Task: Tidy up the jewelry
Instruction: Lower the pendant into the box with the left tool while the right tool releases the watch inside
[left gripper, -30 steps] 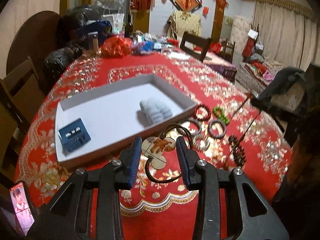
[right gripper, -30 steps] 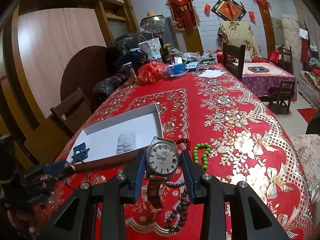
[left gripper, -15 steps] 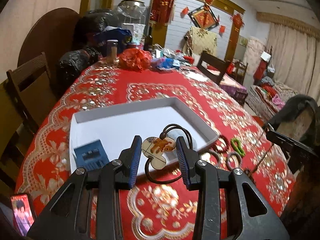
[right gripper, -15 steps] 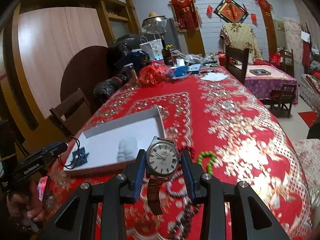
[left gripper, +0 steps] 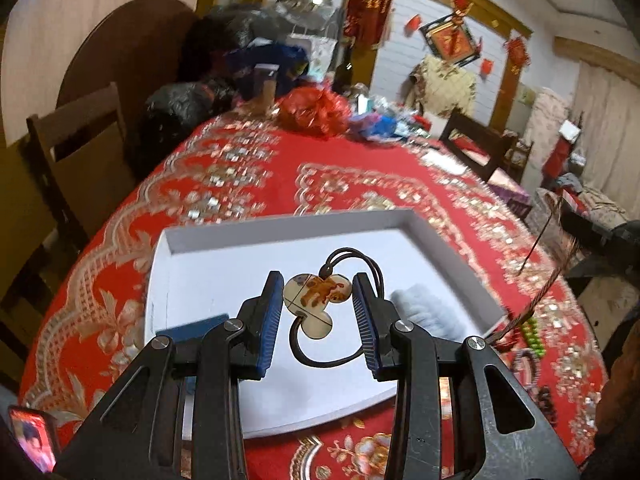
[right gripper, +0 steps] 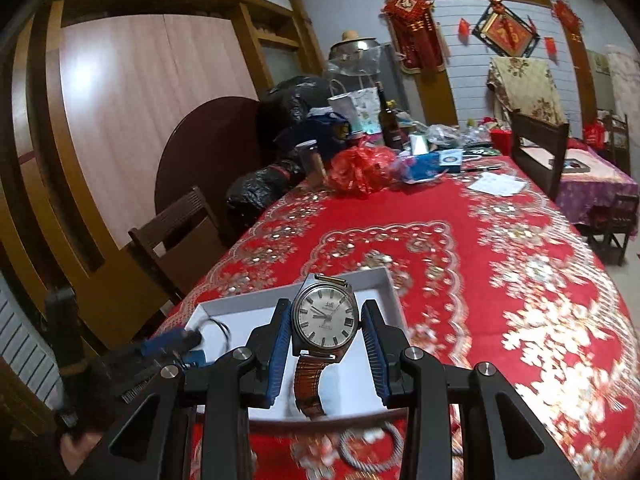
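over one white tray: one pendant, one watch

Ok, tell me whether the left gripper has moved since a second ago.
Yes. The left gripper, holding the pendant, moved from before the white tray's near rim to over its floor.

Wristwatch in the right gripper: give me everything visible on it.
The wristwatch has a round silver-coloured metal case, a pale dial with dark baton markers and hands, and a small date window at its right edge. A coppery, ribbed expansion-style band hangs below the case, with a short gold-toned piece above. It faces the camera, upright, clamped at the case sides between the blue-padded jaws of the right gripper, above the near edge of the white tray. Nothing else visibly touches it.
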